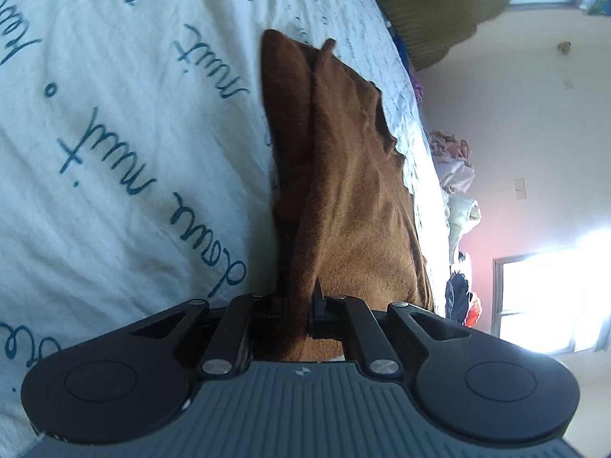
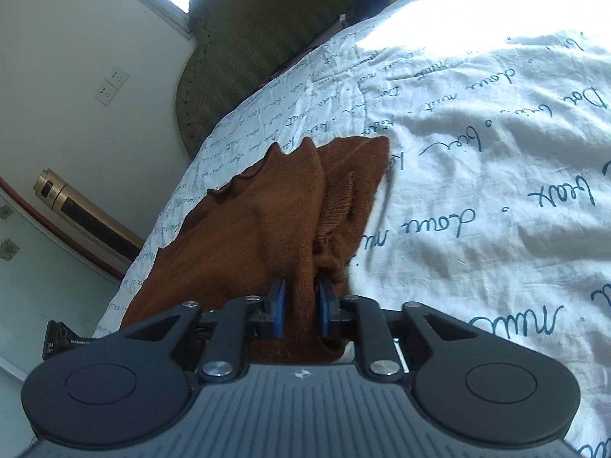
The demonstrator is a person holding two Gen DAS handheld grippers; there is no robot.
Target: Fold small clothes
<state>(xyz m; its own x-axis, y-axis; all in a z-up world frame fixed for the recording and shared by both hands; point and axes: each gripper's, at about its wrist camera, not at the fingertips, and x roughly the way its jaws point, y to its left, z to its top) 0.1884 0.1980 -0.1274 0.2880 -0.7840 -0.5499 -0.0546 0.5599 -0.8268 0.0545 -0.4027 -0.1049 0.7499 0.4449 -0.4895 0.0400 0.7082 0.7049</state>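
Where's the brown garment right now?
The brown garment lies on the lettered white sheet, centre of both wrist views, an end between each gripper's fingers: left gripper, right gripper.

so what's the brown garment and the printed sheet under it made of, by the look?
Brown garment: looks like a soft knit, perhaps wool or acrylic; matte, fuzzy nap, with a ribbed edge showing in the right wrist view. Printed sheet: thin woven fabric, probably cotton or a blend; matte white, finely creased, with teal script printed on it. Fibre can't be confirmed from the pictures.

right tool [image 2: 299, 305] | pads astride brown garment [image 2: 244, 236] fold | white lettered sheet [image 2: 477, 191]
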